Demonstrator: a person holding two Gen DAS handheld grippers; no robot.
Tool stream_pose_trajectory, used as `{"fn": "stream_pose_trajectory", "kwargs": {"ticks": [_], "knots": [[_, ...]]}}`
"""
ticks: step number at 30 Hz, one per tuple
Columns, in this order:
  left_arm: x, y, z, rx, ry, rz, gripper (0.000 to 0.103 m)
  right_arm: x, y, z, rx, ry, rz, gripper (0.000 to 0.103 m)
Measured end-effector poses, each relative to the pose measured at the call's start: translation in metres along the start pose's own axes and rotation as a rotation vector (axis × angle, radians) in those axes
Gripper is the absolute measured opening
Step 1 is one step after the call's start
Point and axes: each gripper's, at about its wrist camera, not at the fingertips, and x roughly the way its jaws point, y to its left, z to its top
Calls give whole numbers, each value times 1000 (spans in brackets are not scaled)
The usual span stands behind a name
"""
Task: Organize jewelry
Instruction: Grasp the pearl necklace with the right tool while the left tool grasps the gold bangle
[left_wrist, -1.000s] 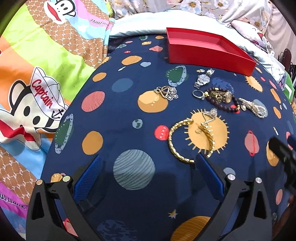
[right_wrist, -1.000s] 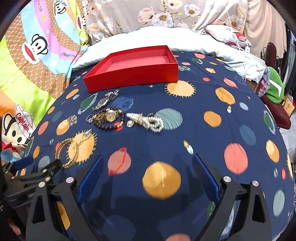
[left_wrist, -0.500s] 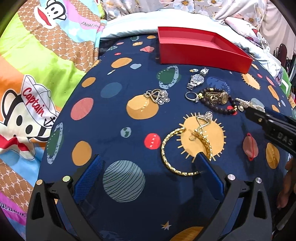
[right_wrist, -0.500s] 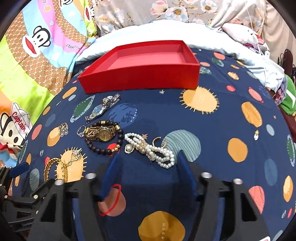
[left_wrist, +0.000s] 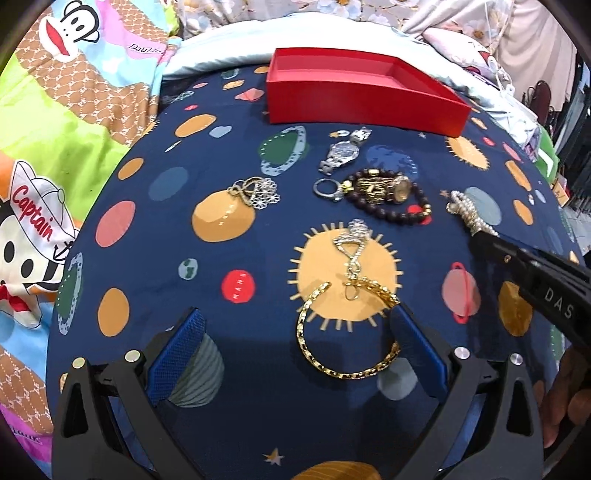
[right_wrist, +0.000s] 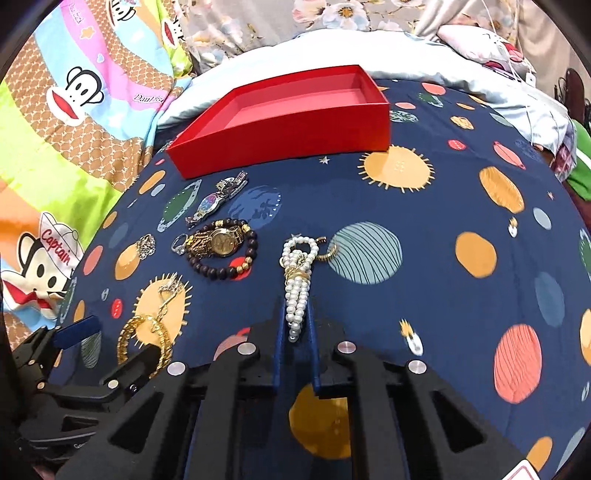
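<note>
Pearls, a bunched pearl strand, lie lengthwise between the right gripper fingers, jaws nearly closed on its near end (grip looks set). Left gripper stands wide open, holding nothing, gold chain partly between its fingers. Farther off waits the red box, apparently empty.

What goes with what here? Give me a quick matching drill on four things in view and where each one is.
Column 1:
1 pearl bracelet
2 gold chain
3 red box
4 gold watch

Column 2:
A inside the ring of dark beads
B nothing inside it
C pinched between the right gripper fingers
D beside the open left gripper, one end against its right finger

Pairs: 1-C, 2-D, 3-B, 4-A
</note>
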Motion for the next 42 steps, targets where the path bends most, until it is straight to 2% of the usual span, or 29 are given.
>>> {"fn": "stream_pose_trajectory", "kwargs": {"ticks": [7, 14, 17, 19, 21, 27, 28, 29, 30, 31, 32, 33, 35, 37, 39, 42], "knots": [[-8, -8, -6, 4, 0, -66, 98, -15, -4, -4, 10, -23, -16, 10], [0, -15, -9, 22, -7, -32, 97, -17, -7, -6, 23, -16, -12, 10], [-2, -15, -9, 34, -20, -40, 84, -17, -7, -8, 27, -15, -5, 10], [-4, -17, -9, 49, -29, -50, 68, -16, -6, -8, 27, -13, 0, 10], [-6, -20, -9, 67, -34, -77, 57, -16, -4, -9, 24, -14, 1, 10], [-12, -18, -7, 49, -33, -139, 56, -14, -3, -9, 25, -4, 8, 11], [-13, -17, -7, 42, -36, -150, 56, -13, -4, -9, 24, -3, 9, 13], [-16, -15, -6, 33, -39, -166, 56, -13, -4, -9, 22, -6, 1, 21], [-17, -13, -5, 29, -42, -172, 56, -13, -3, -7, 22, -17, -17, 37], [-20, -12, -4, 26, -48, -178, 56, -14, -3, -6, 22, -28, -23, 45], [-22, -10, -3, 24, -51, -184, 56, -14, -4, -4, 23, -40, -26, 51], [-25, -9, -2, 20, -57, -190, 56, -13, -3, -2, 21, -40, -23, 52], [-28, -7, -1, 15, -63, -193, 56, -9, -3, 2, 18, -34, -15, 52], [-31, -5, 0, 10, -69, -193, 56, -2, -1, 3, 7, -17, -10, 47], [-33, -3, 2, 7, -74, -189, 56, 3, 2, 2, -6, -3, -12, 26], [-32, 1, 5, -4, -77, -176, 56, 6, 5, 1, -20, -4, -28, 13]]}}
